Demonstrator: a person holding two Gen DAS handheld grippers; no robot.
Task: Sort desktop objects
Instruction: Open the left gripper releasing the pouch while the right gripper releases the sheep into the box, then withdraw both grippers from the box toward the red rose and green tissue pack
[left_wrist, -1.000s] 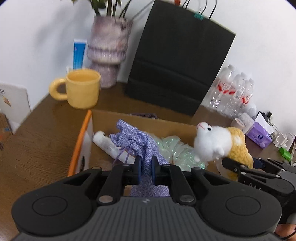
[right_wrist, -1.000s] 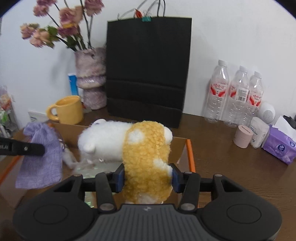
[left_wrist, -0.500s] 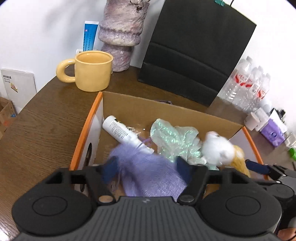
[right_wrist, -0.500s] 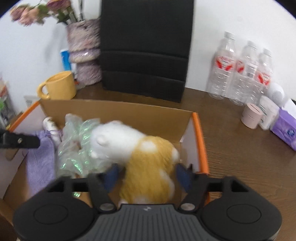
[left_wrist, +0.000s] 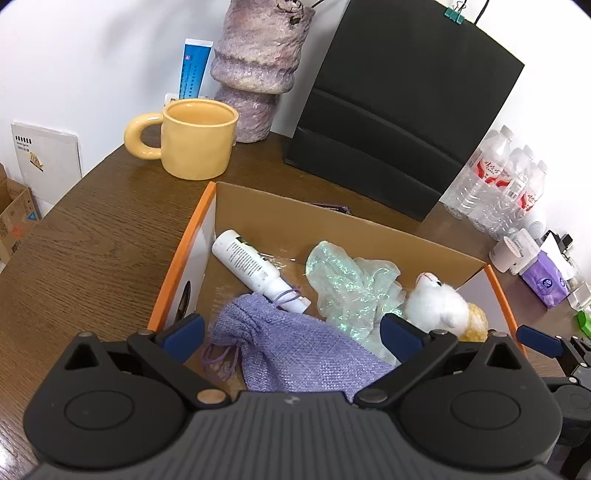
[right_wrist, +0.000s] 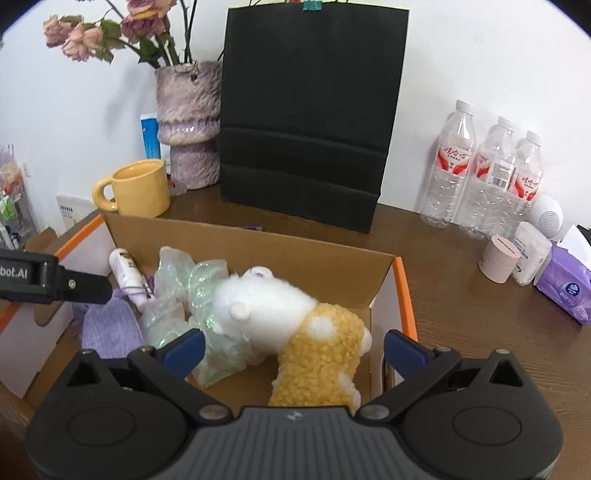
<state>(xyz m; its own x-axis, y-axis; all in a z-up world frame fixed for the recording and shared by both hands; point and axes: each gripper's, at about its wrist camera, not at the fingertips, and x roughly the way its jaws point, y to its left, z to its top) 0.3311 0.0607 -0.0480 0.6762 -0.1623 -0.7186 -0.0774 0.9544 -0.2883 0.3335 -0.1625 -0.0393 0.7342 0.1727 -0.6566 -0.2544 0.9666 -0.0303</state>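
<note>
An open cardboard box (left_wrist: 332, 225) with orange edges sits on the brown table; it also shows in the right wrist view (right_wrist: 258, 247). Inside lie a purple drawstring pouch (left_wrist: 295, 354), a white tube (left_wrist: 251, 266), a crumpled iridescent wrap (left_wrist: 351, 288) and a white and yellow plush toy (right_wrist: 295, 325). My left gripper (left_wrist: 291, 334) is open just above the pouch. My right gripper (right_wrist: 293, 349) is open just above the plush toy, which lies loose in the box's right end.
A yellow mug (left_wrist: 195, 140), a fuzzy purple vase (left_wrist: 258, 62) and a black paper bag (right_wrist: 310, 118) stand behind the box. Water bottles (right_wrist: 484, 173), a pink jar (right_wrist: 498, 258) and a purple tissue pack (right_wrist: 569, 288) are at the right.
Both grippers lowered into the box and opened. The left let go of the purple pouch, the right let go of the plush toy; both now lie in the box.
</note>
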